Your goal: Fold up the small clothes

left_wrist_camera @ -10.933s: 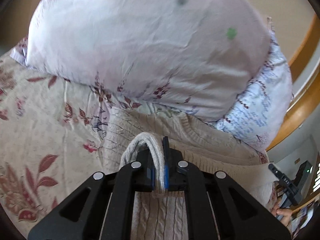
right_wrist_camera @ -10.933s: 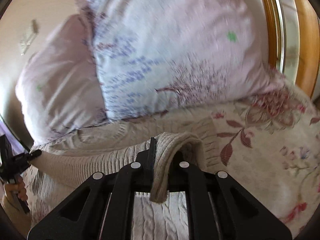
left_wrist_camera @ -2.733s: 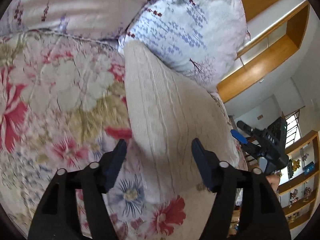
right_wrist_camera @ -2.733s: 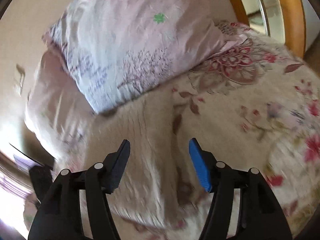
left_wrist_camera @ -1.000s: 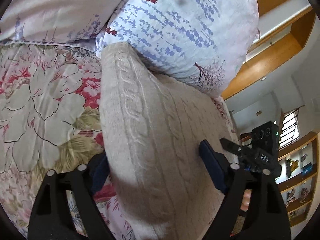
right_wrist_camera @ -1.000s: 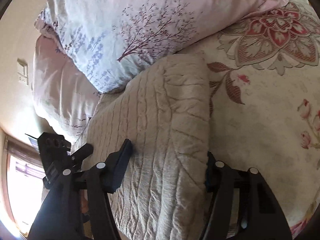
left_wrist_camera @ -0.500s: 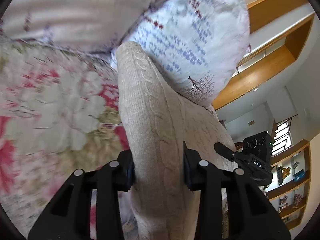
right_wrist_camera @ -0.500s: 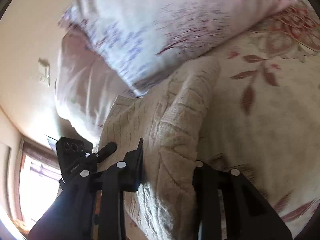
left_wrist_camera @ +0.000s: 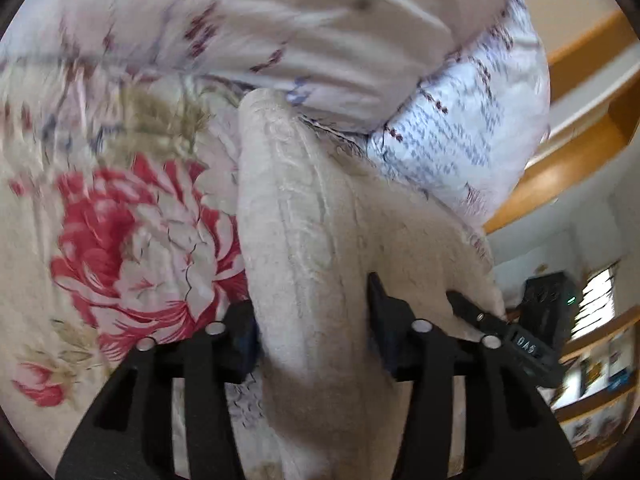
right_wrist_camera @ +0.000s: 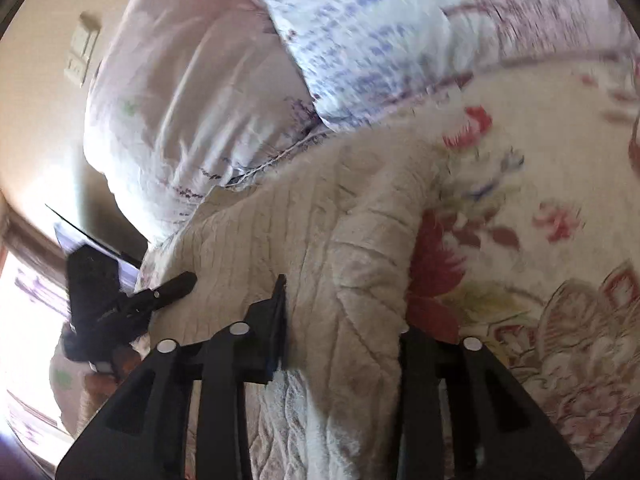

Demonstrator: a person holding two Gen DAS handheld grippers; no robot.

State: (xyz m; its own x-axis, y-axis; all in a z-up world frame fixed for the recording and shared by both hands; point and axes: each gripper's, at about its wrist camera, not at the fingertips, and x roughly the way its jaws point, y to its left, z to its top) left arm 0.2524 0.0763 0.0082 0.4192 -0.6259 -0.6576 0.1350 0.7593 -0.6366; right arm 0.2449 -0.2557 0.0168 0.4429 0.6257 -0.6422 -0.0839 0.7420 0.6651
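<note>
My left claw (left_wrist_camera: 312, 320) has a thick folded end of the cream cable-knit sweater (left_wrist_camera: 316, 240) bunched between its two black fingers (left_wrist_camera: 384, 312). The knit fills the whole gap, and both fingers press into its sides. The jaws have just eased a little wider after squeezing in, yet the fabric is pinched between them. From this claw the sweater runs away toward the far end of the bed, where its tip meets the pale pillows (left_wrist_camera: 320, 40). To the left of it lies the bedspread (left_wrist_camera: 132, 240) with its big red flower.

My right claw (right_wrist_camera: 344, 320) holds the other folded end of the same sweater (right_wrist_camera: 340, 248). Its left finger (right_wrist_camera: 276, 312) presses against the knit; the right finger is mostly hidden behind the fabric's edge. These jaws too have just opened slightly, with the knit wedged between them. The sweater stretches from here to the left, across to my left claw (right_wrist_camera: 160, 292), seen at the left edge. Beyond it the pillows (right_wrist_camera: 200, 100) lean against the wall, and the flowered bedspread (right_wrist_camera: 540, 220) spreads out to the right. Both views are blurred.
</note>
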